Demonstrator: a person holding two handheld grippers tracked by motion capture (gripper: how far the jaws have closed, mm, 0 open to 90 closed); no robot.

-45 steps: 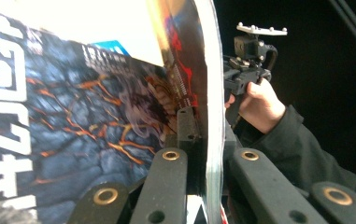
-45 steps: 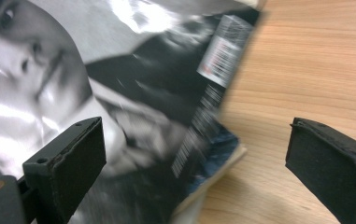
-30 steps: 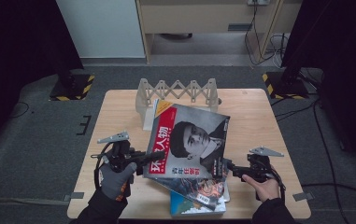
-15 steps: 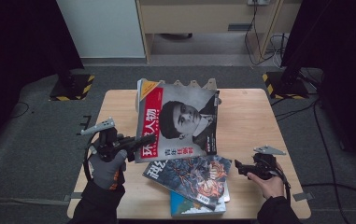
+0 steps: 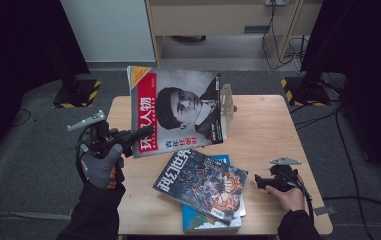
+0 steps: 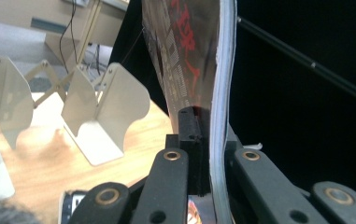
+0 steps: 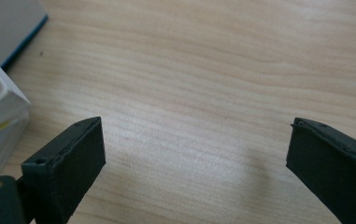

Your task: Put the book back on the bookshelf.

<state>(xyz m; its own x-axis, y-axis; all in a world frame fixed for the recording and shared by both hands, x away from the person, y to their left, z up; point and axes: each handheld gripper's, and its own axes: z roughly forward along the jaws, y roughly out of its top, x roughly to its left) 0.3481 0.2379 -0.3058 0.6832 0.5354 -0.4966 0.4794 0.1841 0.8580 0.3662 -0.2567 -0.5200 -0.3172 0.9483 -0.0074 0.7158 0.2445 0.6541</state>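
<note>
At the left of the high view, we are holding the left gripper [image 5: 145, 133] in a gloved hand [image 5: 99, 162], off the left edge of the worktop [image 5: 273, 125]. Its jaws are clamping the lower left edge of a magazine with a red spine band and a portrait cover [image 5: 178, 112]. We are holding this magazine raised and nearly upright above the rear left part of the worktop, its cover facing the camera. In the left gripper view, the page edges [image 6: 222, 93] are standing between the two black jaws, which are pressing on both sides of them.

Just behind the magazine's right edge, a cream folding book rack [image 5: 226, 102] is standing on the worktop; the left gripper view is showing its curved panels [image 6: 108, 109] to the left of the jaws.

Near the front centre, a dark illustrated magazine [image 5: 203, 182] is lying tilted on top of a blue book [image 5: 210, 220].

At the right, we are resting the right gripper [image 5: 259, 182] low over the worktop, apart from the stack, its tips pointing toward it. In the right gripper view its jaws are standing wide apart with bare wood [image 7: 203, 84] between them, gripping nothing.
</note>
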